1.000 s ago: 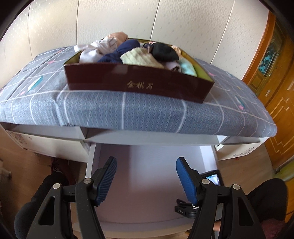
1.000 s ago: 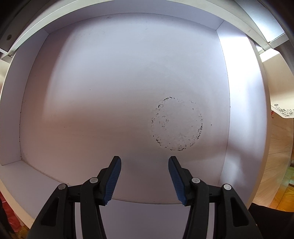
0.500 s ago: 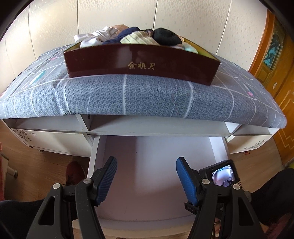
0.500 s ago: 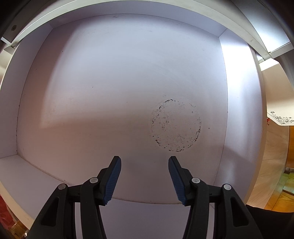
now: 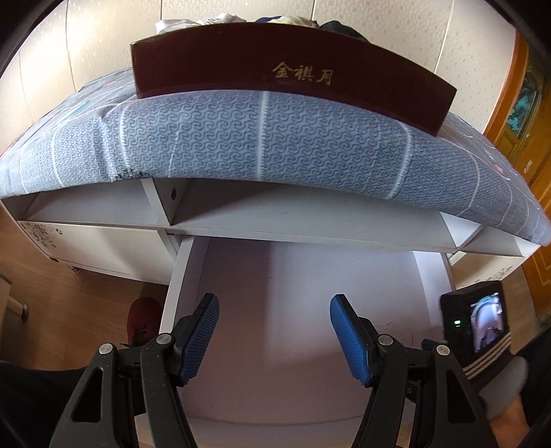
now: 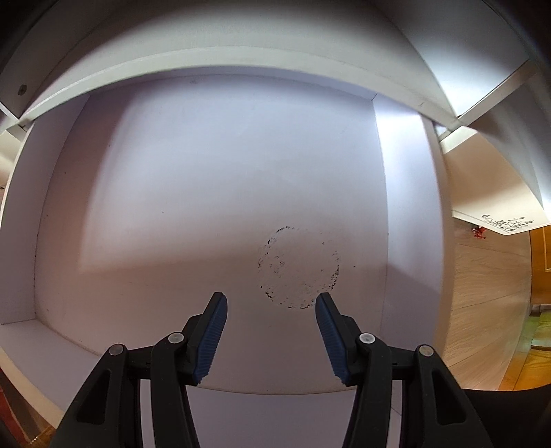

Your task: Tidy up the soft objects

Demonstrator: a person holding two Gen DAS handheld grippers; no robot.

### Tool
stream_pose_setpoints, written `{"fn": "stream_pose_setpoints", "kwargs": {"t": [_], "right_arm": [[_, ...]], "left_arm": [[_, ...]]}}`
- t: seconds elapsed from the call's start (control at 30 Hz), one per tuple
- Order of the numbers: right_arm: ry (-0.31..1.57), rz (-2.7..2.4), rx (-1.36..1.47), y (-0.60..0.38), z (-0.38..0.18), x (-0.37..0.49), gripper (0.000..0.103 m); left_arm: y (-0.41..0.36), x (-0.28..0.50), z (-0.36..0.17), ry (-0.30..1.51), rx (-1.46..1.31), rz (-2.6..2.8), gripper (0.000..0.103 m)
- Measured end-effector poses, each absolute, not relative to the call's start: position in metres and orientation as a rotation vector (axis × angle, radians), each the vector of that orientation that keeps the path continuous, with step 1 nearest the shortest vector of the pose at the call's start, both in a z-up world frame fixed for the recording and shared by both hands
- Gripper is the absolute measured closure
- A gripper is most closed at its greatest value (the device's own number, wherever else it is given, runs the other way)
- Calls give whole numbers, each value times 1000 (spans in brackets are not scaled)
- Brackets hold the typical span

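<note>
A bed with a blue-grey patterned sheet (image 5: 275,138) fills the far half of the left wrist view. On the sheet, close to its near edge, sits a dark red box (image 5: 292,74) with gold characters on its front. The clothes (image 5: 220,19) heaped inside show only as a few pale and dark tips above the box's rim. Under the mattress runs a white frame, and a white drawer (image 5: 292,310) is pulled out from it toward the viewer, its floor bare.

The left gripper (image 5: 273,339) hangs over the near part of the drawer, pointing down and toward the bed. Its blue-padded jaws stand apart with nothing between them. To its right, over the drawer's right side, is the small screen of a camera (image 5: 482,320) above a person's striped sleeve cuff (image 5: 489,362). On the wooden floor left of the drawer a red shoe (image 5: 141,320) shows beside a dark trouser leg.

The right gripper (image 6: 272,337) looks almost straight down into the same drawer (image 6: 206,206). Its jaws are also apart and hold nothing. Just beyond its right finger, the drawer floor bears a round ring of dark specks (image 6: 298,267). The bed frame's white edge crosses the far side of this view, and wooden floor lies to the right.
</note>
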State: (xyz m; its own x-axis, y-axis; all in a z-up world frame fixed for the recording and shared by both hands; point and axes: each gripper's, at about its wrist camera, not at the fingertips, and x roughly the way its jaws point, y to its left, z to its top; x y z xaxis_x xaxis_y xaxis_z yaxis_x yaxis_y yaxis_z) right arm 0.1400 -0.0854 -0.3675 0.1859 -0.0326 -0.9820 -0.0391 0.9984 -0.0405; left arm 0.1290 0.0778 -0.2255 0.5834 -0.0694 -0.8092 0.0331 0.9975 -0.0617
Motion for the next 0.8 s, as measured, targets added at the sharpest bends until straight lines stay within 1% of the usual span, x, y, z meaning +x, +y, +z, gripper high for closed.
{"fn": "stream_pose_setpoints", "kwargs": {"t": [0.2, 0.33, 0.43, 0.57, 0.8], "right_arm": [[1307, -16, -41, -96, -334, 132, 49], [1216, -30, -17, -94, -304, 125, 49], [1135, -27, 19, -91, -275, 119, 49], [1027, -20, 52, -90, -233, 98, 49], [872, -48, 66, -82, -169, 70, 49]], "left_arm": [[80, 128, -236, 976, -39, -57, 35], [85, 124, -229, 943, -51, -55, 35], [87, 120, -216, 915, -64, -65, 35], [91, 114, -186, 848, -76, -70, 35], [96, 103, -139, 766, -84, -45, 27]]}}
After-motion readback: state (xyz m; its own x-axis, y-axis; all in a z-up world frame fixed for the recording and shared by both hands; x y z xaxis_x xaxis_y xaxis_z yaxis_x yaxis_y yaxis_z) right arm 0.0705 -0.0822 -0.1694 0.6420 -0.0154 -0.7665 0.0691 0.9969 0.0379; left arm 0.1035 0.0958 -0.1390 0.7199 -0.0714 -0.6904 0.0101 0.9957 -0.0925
